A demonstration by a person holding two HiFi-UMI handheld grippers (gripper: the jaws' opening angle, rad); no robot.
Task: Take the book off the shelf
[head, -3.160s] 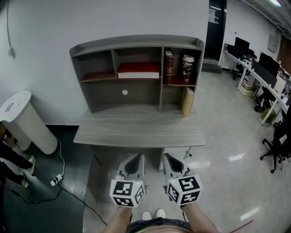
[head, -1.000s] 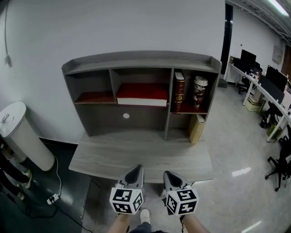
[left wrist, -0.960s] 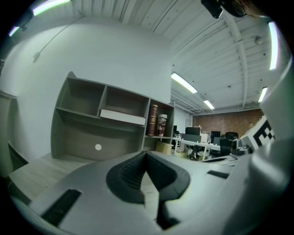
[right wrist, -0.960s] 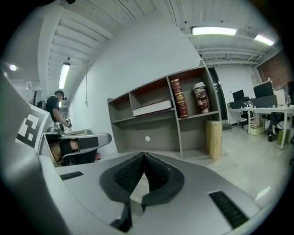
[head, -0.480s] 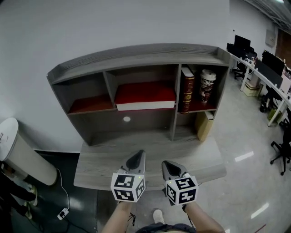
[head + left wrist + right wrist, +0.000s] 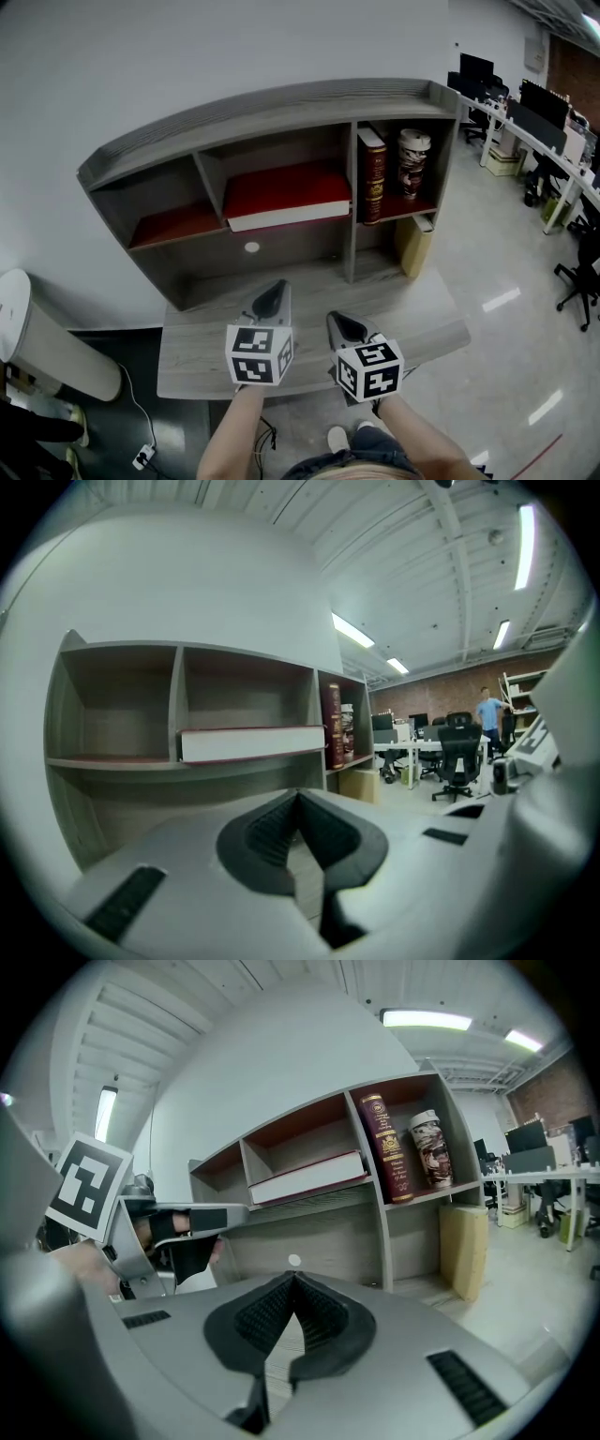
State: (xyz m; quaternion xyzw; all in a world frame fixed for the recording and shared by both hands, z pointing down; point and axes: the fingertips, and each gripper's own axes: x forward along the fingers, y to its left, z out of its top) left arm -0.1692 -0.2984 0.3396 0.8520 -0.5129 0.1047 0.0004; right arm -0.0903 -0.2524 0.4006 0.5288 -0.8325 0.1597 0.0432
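Head view, book: a large flat red hardcover book with a white page edge [image 6: 286, 195] lies on its side in the middle upper compartment of the grey wooden shelf unit [image 6: 262, 114], at frame centre. Nothing touches it.
Second book: a dark maroon upright book with a gilt spine [image 6: 372, 174] stands in the right upper compartment, just beside a patterned cylindrical tin [image 6: 412, 161]. Which book is meant cannot be told.
Left gripper: the left gripper [image 6: 272, 298] sits at lower centre, over the grey desk top [image 6: 192, 370]. Jaws together, nothing between them.
Right gripper: the right gripper [image 6: 339, 324] is just right of it, with jaws likewise together and empty.
Change: compared with one second ago, the shelf unit fills more of the frame. Both grippers have passed from the desk's front edge to above its surface.
Meaning: approach under way and nothing grasped. The jaws probably need opening before either book can be clamped.
Surroundings: a tan cardboard box [image 6: 412, 246] stands below the right compartment. A white round bin [image 6: 42, 352] is at lower left.
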